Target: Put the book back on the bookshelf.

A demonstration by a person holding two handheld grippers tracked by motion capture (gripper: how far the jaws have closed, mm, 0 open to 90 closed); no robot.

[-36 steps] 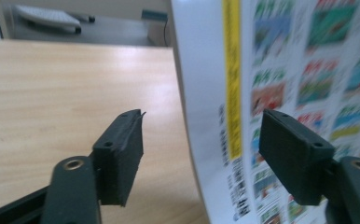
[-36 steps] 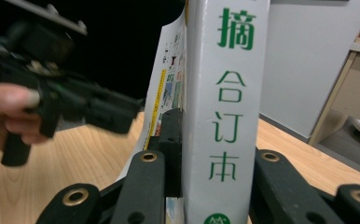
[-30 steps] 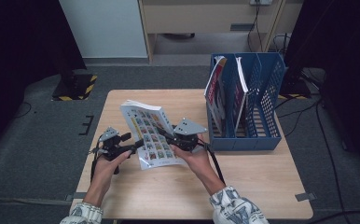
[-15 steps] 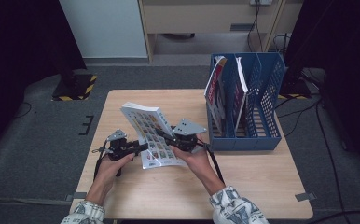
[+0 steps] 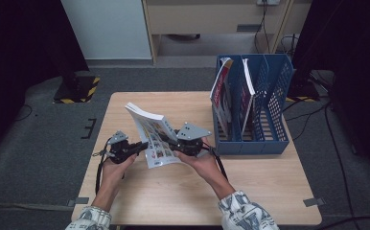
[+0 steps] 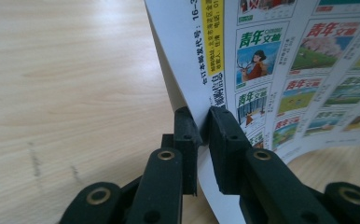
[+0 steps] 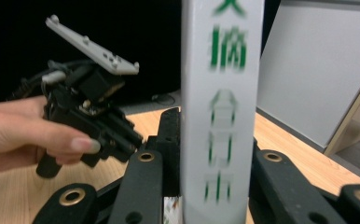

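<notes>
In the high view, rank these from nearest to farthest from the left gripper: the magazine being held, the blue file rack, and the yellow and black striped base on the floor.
From the left gripper:
1. The magazine, clamped in its jaws, just to its right.
2. The striped base, on the floor beyond the table's far left corner.
3. The blue file rack, at the table's far right edge.

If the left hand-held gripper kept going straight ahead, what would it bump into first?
Probably the right hand-held gripper, just past the magazine the left hand-held gripper already pinches; depth is hard to judge.
</notes>
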